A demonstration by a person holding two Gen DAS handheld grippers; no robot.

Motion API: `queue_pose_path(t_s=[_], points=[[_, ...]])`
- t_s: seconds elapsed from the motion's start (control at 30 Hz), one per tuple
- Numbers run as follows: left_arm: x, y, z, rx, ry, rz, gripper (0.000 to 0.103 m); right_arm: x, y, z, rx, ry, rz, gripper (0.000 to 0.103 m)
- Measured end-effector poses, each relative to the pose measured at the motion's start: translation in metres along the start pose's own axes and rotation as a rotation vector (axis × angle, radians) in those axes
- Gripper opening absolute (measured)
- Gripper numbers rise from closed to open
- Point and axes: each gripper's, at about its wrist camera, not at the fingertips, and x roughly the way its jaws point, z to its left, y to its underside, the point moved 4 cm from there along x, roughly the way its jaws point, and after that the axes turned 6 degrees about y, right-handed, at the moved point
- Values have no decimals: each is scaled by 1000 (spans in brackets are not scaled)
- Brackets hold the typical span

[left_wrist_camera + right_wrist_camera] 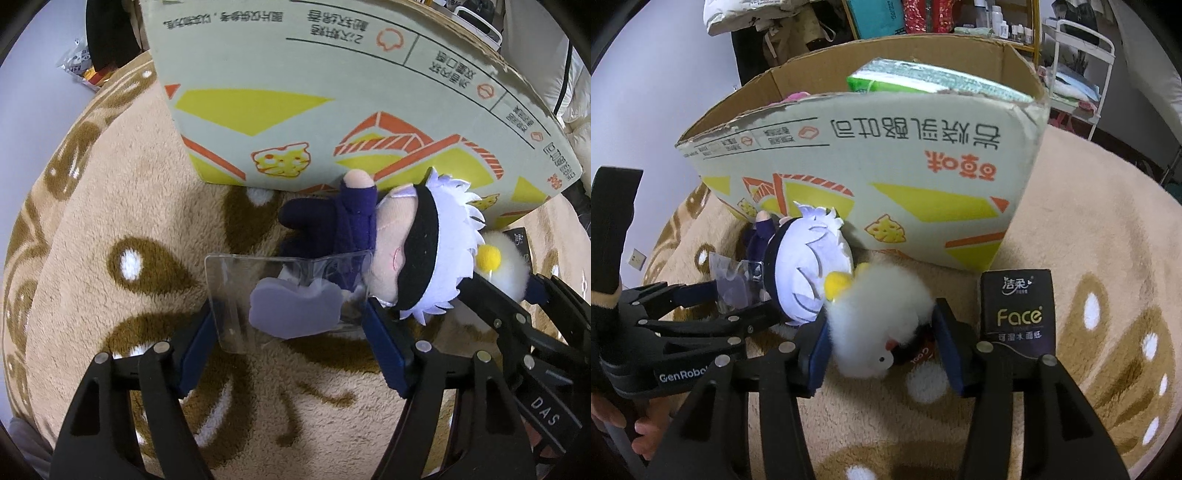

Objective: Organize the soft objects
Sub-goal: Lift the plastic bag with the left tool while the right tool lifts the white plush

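Note:
A plush doll (406,243) with white hair, a black blindfold and a dark blue suit lies on the beige rug against the cardboard box (332,92). A clear plastic tag (266,295) with a grey card hangs from it. My left gripper (291,325) is open, its blue pads on either side of the tag. In the right wrist view the doll (809,273) lies left of a fluffy white bird plush (882,317). My right gripper (882,350) is open around the bird plush. The left gripper (724,299) shows at the left there.
The open cardboard box (871,173) holds a green tissue pack (923,77) and something pink. A black "Face" tissue pack (1019,310) stands on the rug (1089,229) right of my right gripper. Shelves and clutter stand behind the box.

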Motion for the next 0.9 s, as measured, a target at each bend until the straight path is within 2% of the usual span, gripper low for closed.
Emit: queue_pose_path(t_s=[0.27,0.5,0.67,0.9], points=[[-12,2,0,-5,11,-34,76,8,2,2,-15,9,13,41],[-25,6,9,-33,11,-73,76,2,2,3,-2,-9,1,39],[-45,12,10,-39,-12,-144,76,-16,-1,-2,15,-18,-48,39],[-89,25,-6,10,-71,-308,76,-58,-7,-10,44,-26,-173,39]])
